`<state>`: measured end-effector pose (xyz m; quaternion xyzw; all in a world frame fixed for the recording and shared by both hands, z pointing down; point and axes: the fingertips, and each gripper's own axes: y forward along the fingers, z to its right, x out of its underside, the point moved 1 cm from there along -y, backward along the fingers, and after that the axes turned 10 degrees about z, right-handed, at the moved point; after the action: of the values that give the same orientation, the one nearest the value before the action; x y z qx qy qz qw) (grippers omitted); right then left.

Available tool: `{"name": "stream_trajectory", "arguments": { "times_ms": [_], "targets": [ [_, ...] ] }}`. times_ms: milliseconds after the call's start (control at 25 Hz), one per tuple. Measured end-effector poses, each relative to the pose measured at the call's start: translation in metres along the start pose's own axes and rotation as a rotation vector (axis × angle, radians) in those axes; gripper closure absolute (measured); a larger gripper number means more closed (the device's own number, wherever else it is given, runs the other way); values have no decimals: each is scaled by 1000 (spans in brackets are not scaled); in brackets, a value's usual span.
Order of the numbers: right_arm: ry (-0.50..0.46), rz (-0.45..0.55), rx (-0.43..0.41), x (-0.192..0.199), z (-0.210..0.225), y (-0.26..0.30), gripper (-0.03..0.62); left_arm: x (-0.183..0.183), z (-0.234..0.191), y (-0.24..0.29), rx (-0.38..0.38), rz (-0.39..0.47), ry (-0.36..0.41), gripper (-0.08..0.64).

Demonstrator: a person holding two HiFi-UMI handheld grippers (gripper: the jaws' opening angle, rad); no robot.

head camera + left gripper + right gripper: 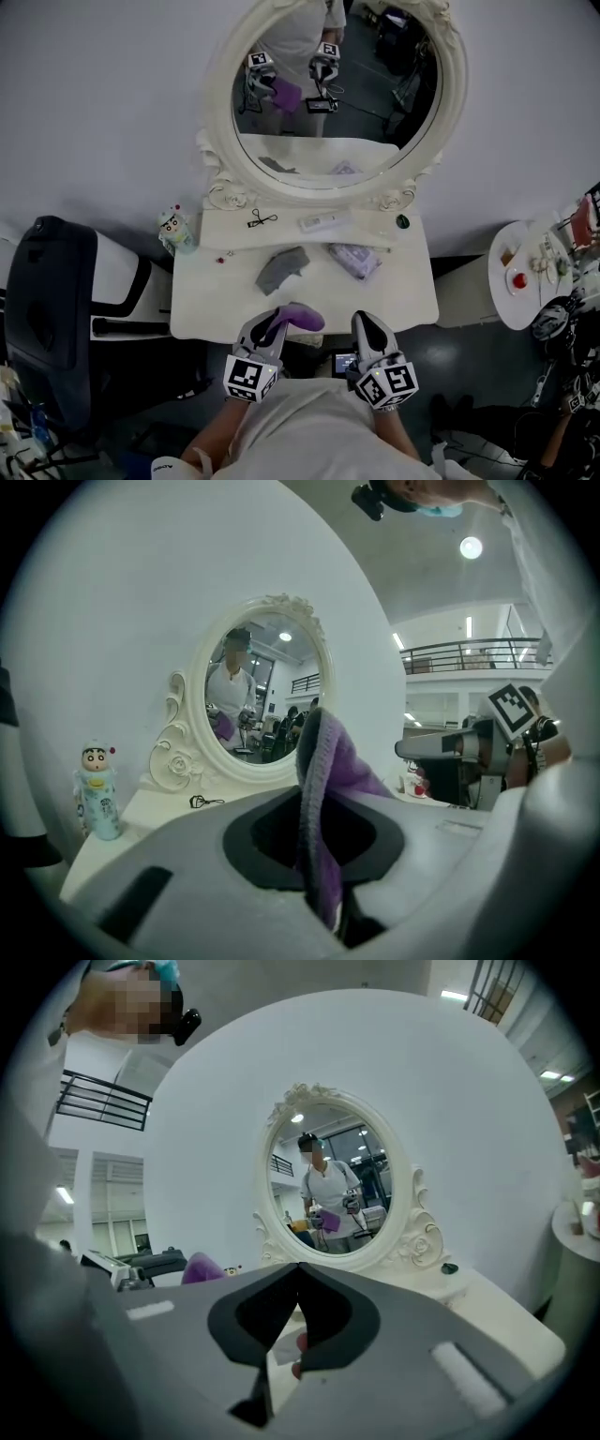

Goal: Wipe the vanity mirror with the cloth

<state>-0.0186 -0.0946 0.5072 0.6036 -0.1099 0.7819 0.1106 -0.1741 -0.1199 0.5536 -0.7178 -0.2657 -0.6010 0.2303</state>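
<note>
The purple cloth (305, 317) is seen at lower centre of the head view, clamped in the left claw (279, 326) above the worktop (412, 291) edge. The right claw (367, 324) is held together, empty. The purple cloth is judged soft, light and limp, best gripped by 1 bunched fold. The vanity mirror (333, 94) is judged fragile.

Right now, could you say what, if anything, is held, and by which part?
The left gripper pinches the purple cloth by one bunched end; the right gripper holds nothing.
</note>
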Motion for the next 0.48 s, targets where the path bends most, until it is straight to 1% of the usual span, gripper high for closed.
{"name": "stream_trajectory", "arguments": {
  "times_ms": [80, 160, 320, 400, 480],
  "targets": [
    [-66, 12, -61, -5, -7, -5, 586, -7, 6, -5, -29, 34, 8, 522],
    [-96, 24, -103, -9, -8, -13, 586, -12, 10, -17, -101, 57, 19, 522],
    [-61, 32, -172, -12, -5, -39, 586, -15, 26, -56, -251, 88, 22, 522],
    [-58, 8, -199, -13, -2, -64, 586, -8, 46, -75, -314, 82, 4, 522],
    [-46, -29, -205, -11, 6, -96, 586, 2, 70, -91, -364, 65, -14, 522]
  ]
}}
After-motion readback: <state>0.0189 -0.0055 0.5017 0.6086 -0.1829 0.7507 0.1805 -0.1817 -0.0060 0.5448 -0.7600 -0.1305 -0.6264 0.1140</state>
